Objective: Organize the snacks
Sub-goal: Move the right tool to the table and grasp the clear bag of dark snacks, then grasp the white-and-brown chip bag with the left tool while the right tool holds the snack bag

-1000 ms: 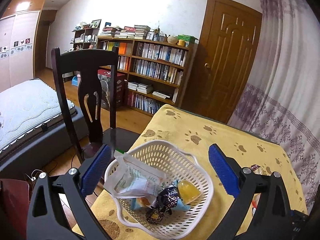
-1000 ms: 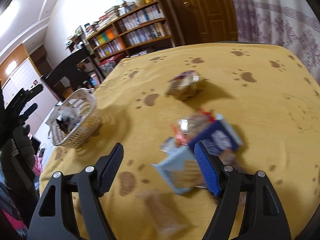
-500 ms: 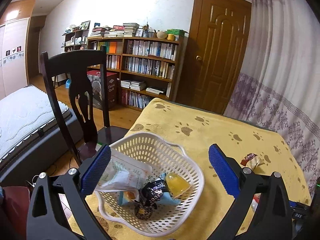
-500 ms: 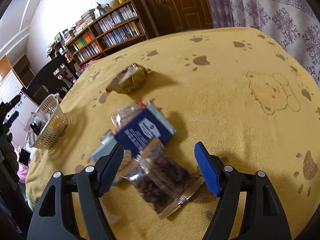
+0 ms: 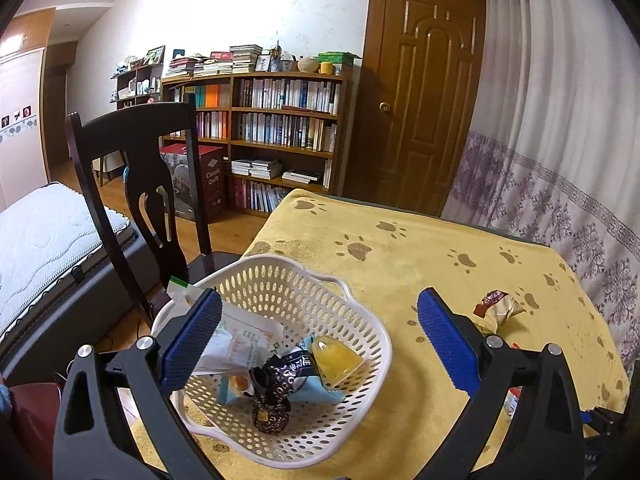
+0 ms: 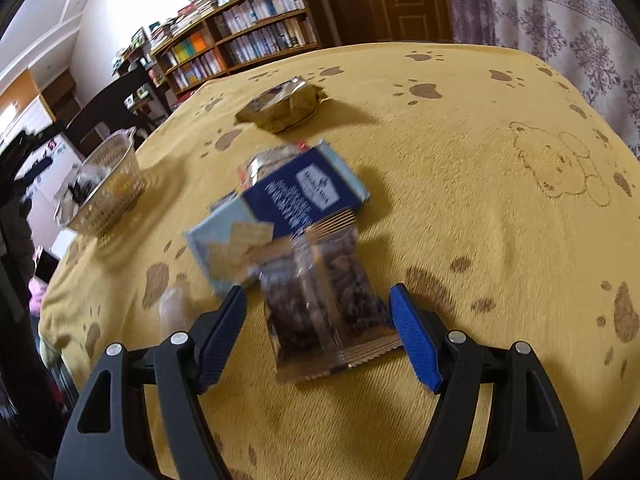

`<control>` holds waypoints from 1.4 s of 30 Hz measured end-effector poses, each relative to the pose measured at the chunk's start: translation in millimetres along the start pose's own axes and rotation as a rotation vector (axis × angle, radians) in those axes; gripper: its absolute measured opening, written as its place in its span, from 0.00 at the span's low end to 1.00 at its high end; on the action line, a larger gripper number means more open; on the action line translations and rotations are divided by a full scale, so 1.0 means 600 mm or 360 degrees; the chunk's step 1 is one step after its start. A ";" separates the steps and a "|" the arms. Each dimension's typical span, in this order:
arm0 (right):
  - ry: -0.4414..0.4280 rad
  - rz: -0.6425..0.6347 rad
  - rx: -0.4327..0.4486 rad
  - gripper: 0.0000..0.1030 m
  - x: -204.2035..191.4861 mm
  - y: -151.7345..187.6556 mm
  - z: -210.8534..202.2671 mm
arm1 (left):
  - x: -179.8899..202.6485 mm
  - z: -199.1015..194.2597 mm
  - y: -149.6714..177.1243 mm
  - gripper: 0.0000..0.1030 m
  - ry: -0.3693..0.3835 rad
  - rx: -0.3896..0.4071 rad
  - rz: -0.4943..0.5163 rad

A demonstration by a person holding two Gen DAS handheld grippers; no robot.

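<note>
Left gripper (image 5: 320,336): ours on this side just hangs over the basket with its blue pads spread wide, nothing between them.

Right gripper (image 6: 318,334): also spread apart, sitting low over the table. The clear snack pack lies in the gap between the pads, but we can't see either pad touching it, so not gripped.

Clear snack pack (image 6: 324,304): see-through wrapper with dark bits inside, flat on the cloth, crimped ends pointing toward and away from us. A bit blurry in the right wrist view.

Navy packet (image 6: 308,196): dark blue with a white logo, lying just behind the clear pack and overlapping a pale blue packet (image 6: 224,244). A clear-wrapped thing pokes out behind it, too smeared for us to say what it is.

Gold foil snack (image 6: 284,106): off on its own further back, well apart from the pile. Same one shows at the right of the left wrist view (image 5: 498,306).

Basket (image 5: 360,304): white perforated plastic, near the table's corner by the chair (image 5: 140,176). Inside we can spot a white pouch (image 5: 240,340), a yellow jelly cup (image 5: 334,360), a dark twisted wrapper (image 5: 280,376) and a light blue packet under them.

Tablecloth (image 6: 480,140): yellow, brown paw prints, a bear outline on the right.
</note>
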State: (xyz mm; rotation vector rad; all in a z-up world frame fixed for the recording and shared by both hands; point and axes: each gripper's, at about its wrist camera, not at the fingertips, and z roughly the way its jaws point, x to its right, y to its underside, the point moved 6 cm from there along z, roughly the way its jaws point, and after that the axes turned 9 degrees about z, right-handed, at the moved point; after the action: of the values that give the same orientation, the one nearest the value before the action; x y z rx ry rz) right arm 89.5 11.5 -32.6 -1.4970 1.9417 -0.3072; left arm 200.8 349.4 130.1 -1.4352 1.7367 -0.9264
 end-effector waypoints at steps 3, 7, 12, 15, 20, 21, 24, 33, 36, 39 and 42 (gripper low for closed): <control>0.0056 -0.0083 0.0010 0.72 -0.011 0.013 -0.002 | 0.008 -0.001 0.003 0.97 0.0009 -0.0001 0.0019; 0.0125 -0.0123 0.0030 0.72 -0.016 0.014 0.002 | 0.021 0.001 0.005 0.97 0.0023 -0.0007 0.0052; 0.0184 -0.0149 0.0053 0.72 -0.021 0.002 0.015 | 0.036 0.001 0.006 0.97 0.0044 -0.0003 0.0096; 0.0222 -0.0175 0.0064 0.70 -0.023 0.001 0.018 | 0.041 0.001 0.007 0.97 0.0052 -0.0003 0.0115; 0.0298 -0.0241 0.0103 0.57 -0.021 0.009 0.012 | 0.055 0.005 0.013 0.97 0.0070 -0.0022 0.0137; 0.0299 -0.0238 0.0109 0.55 -0.020 0.010 0.010 | 0.058 0.006 0.015 0.97 0.0074 -0.0026 0.0144; 0.0286 -0.0217 0.0120 0.53 -0.015 0.010 0.005 | 0.070 0.007 0.019 0.97 0.0080 -0.0033 0.0174; 0.0310 -0.0066 0.0184 0.52 0.033 -0.009 -0.013 | 0.117 0.027 0.040 0.97 0.0135 -0.0103 0.0249; 0.0316 0.0010 0.0192 0.52 0.058 -0.018 -0.014 | 0.137 0.043 0.048 0.97 0.0144 -0.0145 0.0281; 0.0292 0.0043 0.0199 0.52 0.070 -0.025 -0.015 | 0.168 0.061 0.051 0.97 0.0180 -0.0184 0.0327; 0.0279 0.0039 0.0197 0.52 0.071 -0.028 -0.010 | 0.204 0.073 0.050 0.97 0.0219 -0.0202 0.0396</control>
State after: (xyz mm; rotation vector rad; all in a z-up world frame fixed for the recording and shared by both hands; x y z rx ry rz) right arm 93.3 -34.5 -33.7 -1.4054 2.0346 -0.5539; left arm 205.3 228.7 73.5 -1.2202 2.0536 -0.8088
